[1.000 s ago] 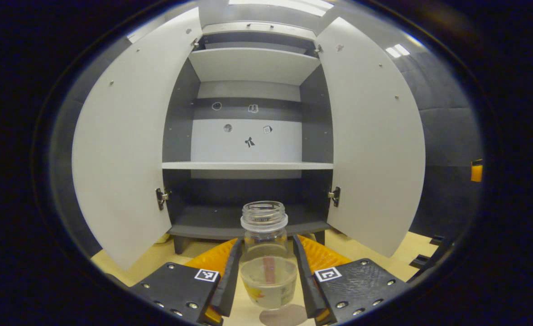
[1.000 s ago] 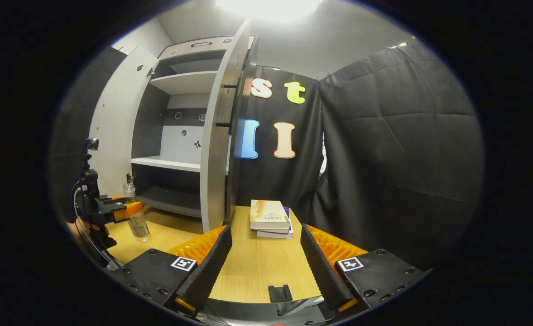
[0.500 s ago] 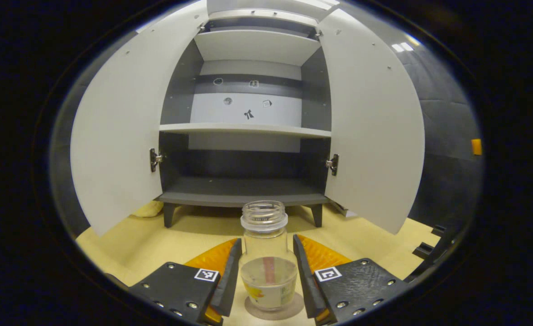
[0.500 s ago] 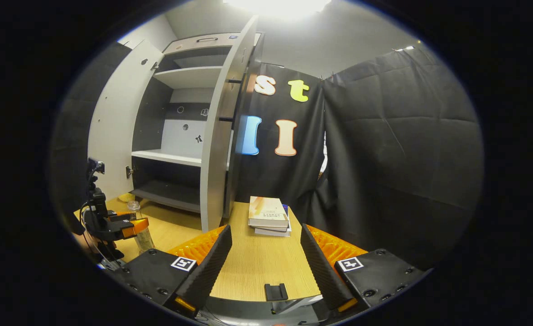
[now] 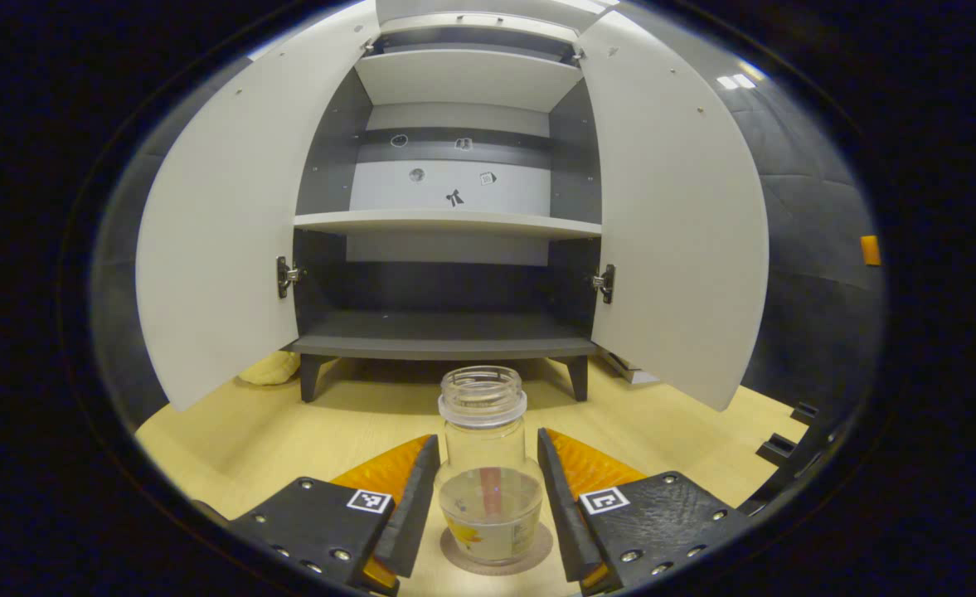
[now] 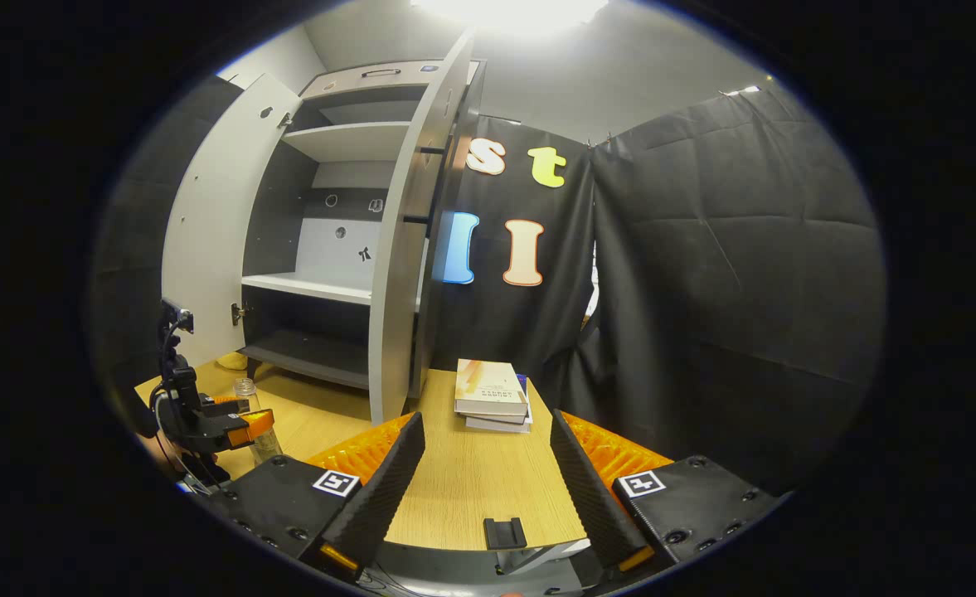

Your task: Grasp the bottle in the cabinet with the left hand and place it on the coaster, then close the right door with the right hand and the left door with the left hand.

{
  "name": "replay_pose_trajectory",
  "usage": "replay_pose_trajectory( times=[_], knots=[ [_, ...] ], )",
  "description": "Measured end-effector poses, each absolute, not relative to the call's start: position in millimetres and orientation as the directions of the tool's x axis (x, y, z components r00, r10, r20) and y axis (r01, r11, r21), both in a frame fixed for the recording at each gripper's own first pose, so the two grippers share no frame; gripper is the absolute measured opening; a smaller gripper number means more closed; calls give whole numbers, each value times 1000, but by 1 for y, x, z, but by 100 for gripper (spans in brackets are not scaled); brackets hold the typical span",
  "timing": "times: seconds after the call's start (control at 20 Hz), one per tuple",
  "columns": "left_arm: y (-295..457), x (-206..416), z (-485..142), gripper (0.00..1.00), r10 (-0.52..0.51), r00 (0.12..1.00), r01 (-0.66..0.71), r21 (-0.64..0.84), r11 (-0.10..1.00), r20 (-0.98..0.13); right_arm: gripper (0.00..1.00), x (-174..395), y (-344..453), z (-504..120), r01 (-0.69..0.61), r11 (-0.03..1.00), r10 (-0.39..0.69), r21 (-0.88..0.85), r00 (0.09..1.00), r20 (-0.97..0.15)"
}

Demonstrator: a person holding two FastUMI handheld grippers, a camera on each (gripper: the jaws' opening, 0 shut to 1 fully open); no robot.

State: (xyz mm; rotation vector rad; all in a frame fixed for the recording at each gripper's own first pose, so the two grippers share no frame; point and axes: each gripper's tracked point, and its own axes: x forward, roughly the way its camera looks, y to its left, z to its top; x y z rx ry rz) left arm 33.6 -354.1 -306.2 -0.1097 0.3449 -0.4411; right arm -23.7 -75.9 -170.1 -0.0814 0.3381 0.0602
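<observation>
A clear, uncapped bottle [image 5: 488,473] stood upright on a round coaster [image 5: 537,550] on the pale wooden bench [image 5: 230,439], just in front of the open cabinet [image 5: 446,332]. The left tongs [image 5: 488,497] bracketed the bottle's lower body, one finger on each side; whether both fingers pressed the glass or had just let go could not be told. In the right gripper view the right tongs [image 6: 488,464] hung spread open and empty over the bench, pointing toward a stack of books [image 6: 494,396], with the right door [image 6: 396,274] standing edge-on just to their left. The step in hand looked like the release: the fingers would best part evenly and draw straight back and level, so neither brushed the bottle and tipped it or dragged it off the coaster. The left door [image 5: 222,224] was also wide open.
</observation>
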Motion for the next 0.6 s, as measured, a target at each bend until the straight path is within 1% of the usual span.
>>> replay_pose_trajectory(
  times=[0.05, 0.1, 0.2, 0.25, 0.6],
  knots=[
    [-353, 33, -305, 65, -433, 848, 396, -177, 901, -304, 96, -24, -75, -170, -74, 995, 47, -70, 942, -332],
    [-353, 31, -303, 68, -436, 848, 399, -180, 899, -300, 96, -25, -74, -170, -76, 995, 49, -69, 943, -330],
    [-353, 31, -297, 84, -436, 853, 401, -176, 899, -287, 97, -25, -73, -169, -77, 995, 51, -66, 944, -326],
    [-354, 29, -293, 89, -439, 853, 404, -174, 898, -283, 97, -25, -71, -170, -79, 995, 55, -62, 944, -326],
    [-345, 35, -253, 89, -435, 869, 407, -159, 899, -235, 96, -16, -65, -155, -84, 996, 69, -37, 954, -290]
  ],
)
